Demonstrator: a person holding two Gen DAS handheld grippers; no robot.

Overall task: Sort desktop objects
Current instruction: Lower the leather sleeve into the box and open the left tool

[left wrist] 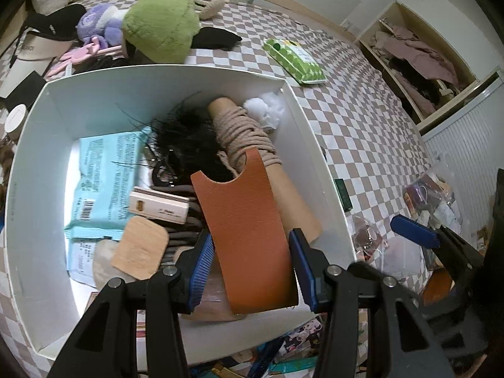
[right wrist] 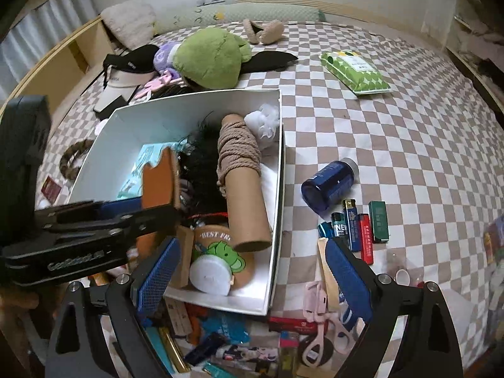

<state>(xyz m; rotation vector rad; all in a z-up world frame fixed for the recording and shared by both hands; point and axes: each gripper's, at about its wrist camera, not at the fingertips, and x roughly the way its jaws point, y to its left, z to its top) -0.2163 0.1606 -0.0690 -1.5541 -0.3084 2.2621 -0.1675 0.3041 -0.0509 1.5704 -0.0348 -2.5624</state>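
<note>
A white box [left wrist: 157,72] sits on the checkered bedsheet. Inside it lie a rope-wound cardboard tube [left wrist: 252,138], a black hairy tuft [left wrist: 189,145] and a teal packet [left wrist: 104,173]. Above the box's near end, my left gripper [left wrist: 252,261] is shut on an orange-brown leather piece [left wrist: 242,220] with a notched top. The right wrist view shows that piece [right wrist: 157,179] standing upright in the left gripper [right wrist: 148,208] over the box [right wrist: 277,189]. My right gripper [right wrist: 252,271] is open at the box's near corner, with nothing held.
Right of the box lie a blue bottle [right wrist: 330,182] and several lighters [right wrist: 356,226]. A green tissue pack [right wrist: 356,69] and a green plush [right wrist: 211,60] lie farther back. A pink eyelash curler [right wrist: 318,321] and small clutter crowd the near edge.
</note>
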